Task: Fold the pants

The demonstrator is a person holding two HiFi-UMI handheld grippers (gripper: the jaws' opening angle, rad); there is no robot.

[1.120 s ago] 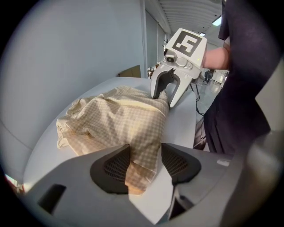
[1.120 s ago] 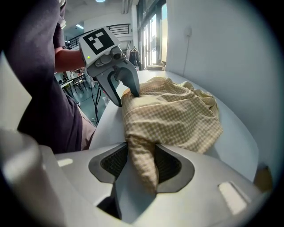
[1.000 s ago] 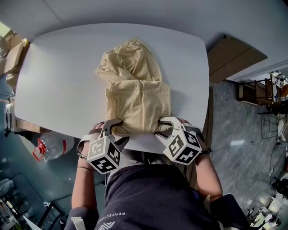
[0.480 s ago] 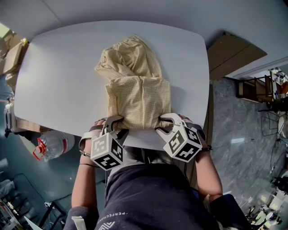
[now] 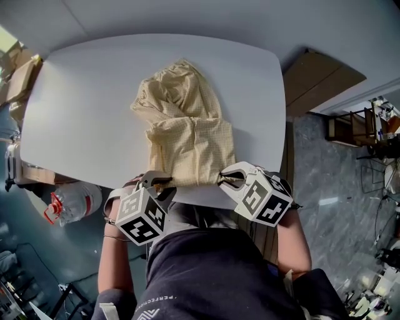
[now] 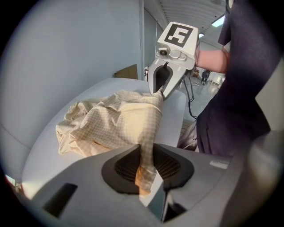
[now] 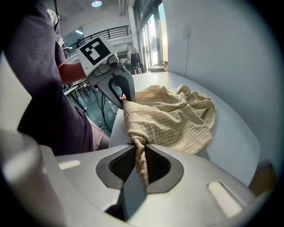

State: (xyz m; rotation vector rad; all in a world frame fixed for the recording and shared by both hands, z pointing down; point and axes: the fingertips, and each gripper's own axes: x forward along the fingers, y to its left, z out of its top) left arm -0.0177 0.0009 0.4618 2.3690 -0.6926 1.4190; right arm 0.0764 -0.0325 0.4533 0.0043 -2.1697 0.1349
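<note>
Left tongs [image 5: 164,182], right tongs [image 5: 226,179]; just closed on near corners of pants [image 5: 187,125]

White table [image 5: 81,112], grey marbled floor [image 5: 325,194], pale wall [image 6: 66,44].

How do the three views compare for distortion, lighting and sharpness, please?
Head view: evenly lit, sharp, table edges bowed by the wide lens. Left gripper view: dark round vignette; pants go soft nearest the lens. Right gripper view: same vignette, bright ceiling lamp at top.

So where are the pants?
Head view: the pants lie centred on the table, near corners in the left gripper and right gripper, whose jaws just closed on them.
</note>
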